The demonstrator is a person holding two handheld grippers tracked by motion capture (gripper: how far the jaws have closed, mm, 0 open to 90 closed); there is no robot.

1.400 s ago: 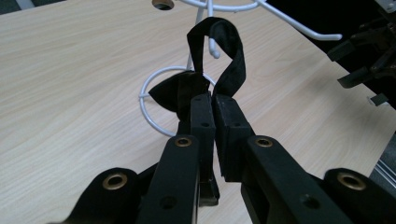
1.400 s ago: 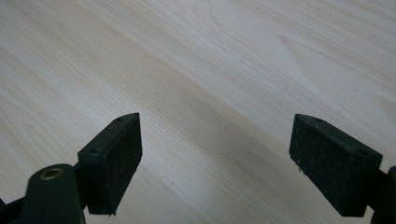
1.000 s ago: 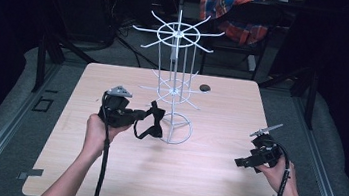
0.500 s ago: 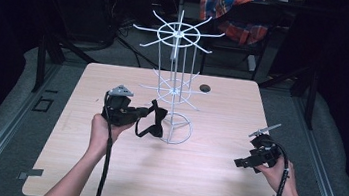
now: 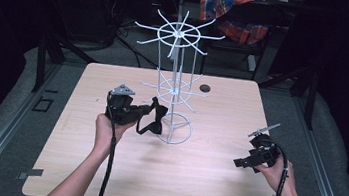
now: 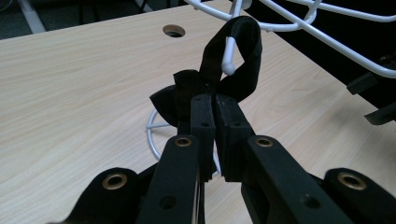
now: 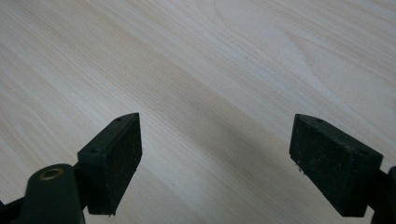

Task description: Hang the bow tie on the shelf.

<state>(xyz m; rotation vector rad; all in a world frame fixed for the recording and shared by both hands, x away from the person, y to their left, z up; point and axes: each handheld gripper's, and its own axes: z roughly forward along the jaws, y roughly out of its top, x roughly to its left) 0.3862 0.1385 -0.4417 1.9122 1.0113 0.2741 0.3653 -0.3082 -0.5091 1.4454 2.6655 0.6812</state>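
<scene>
A black bow tie [image 5: 153, 117] hangs beside the white wire rack [image 5: 174, 83] in the middle of the table. My left gripper [image 5: 144, 113] is shut on the bow tie's knot. In the left gripper view the strap loop of the bow tie [image 6: 233, 70] sits around the ball tip of a lower rack hook [image 6: 228, 68], just beyond my left gripper [image 6: 215, 107]. My right gripper [image 5: 241, 162] is low over the table's right side. In its own view my right gripper [image 7: 215, 158] stands open with bare wood between the pads.
The rack's round wire base [image 5: 175, 128] stands on the light wooden table [image 5: 202, 182]. A dark hole [image 5: 205, 88] lies behind the rack. A plaid cloth [image 5: 233, 9] hangs beyond the far edge. Dark floor and frame rails surround the table.
My left gripper has edged slightly toward the rack with the bow tie. The right gripper has stayed where it was.
</scene>
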